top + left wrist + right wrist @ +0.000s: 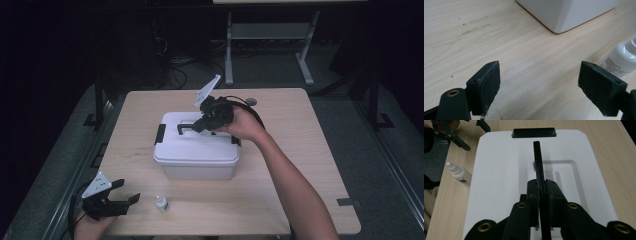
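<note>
The step in hand looks like taking hold of the carrying handle [538, 162] of the white storage box [196, 157], which sits in the middle of the counter [300, 150], a little toward its left edge. The right claw [196, 126] reaches in from the far right over the lid, and in the right gripper view its two pads are clenched on the black handle, which stands up edge-on from the recess in the lid [499, 182] and runs away toward the black latch [534, 132] at the lid's end. The grip sits near one end of the handle rather than at its middle, so, as a judgement, a straight lift would let the box tip or swing; the next move calls for a slow, vertical pull, watching whether the latches hold the lid on the body. If the aim is to open the box instead, the latches would have to be freed first. The left claw [125, 192] rests at the near left corner of the counter, released, its pads wide apart over bare wood with nothing between them. A small white dropper bottle [160, 203] stands just beside it near the front edge, apart from the box.
</note>
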`<state>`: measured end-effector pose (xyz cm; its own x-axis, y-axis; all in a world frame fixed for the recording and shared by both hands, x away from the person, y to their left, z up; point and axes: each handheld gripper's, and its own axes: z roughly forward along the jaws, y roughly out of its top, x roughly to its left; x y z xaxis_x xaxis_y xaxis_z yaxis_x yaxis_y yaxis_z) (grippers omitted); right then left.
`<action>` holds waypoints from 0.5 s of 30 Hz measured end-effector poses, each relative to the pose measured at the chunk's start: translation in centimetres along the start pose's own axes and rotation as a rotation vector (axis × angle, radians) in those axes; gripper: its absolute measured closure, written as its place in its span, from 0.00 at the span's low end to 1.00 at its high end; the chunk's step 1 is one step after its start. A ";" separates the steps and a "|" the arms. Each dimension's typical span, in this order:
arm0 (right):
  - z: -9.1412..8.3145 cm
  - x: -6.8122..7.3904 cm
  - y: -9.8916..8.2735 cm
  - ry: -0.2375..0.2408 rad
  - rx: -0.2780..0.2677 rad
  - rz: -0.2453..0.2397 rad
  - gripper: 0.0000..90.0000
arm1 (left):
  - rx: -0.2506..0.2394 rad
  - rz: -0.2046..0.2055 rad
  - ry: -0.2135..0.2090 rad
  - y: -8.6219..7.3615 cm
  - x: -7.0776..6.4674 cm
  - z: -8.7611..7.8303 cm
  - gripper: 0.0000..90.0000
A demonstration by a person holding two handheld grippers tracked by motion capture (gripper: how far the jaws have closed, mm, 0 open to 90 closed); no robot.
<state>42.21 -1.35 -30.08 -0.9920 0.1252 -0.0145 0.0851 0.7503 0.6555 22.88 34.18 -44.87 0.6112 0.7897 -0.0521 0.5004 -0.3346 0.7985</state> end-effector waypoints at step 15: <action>-0.8 -0.1 -0.1 0.018 -0.055 -0.011 0.93 | -0.001 0.000 0.000 0.0 0.0 0.0 0.20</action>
<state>42.27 -1.98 -29.49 -0.9945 0.1048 -0.0088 0.0692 0.7150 0.6957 22.87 34.14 -44.85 0.6115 0.7895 -0.0523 0.4998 -0.3341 0.7991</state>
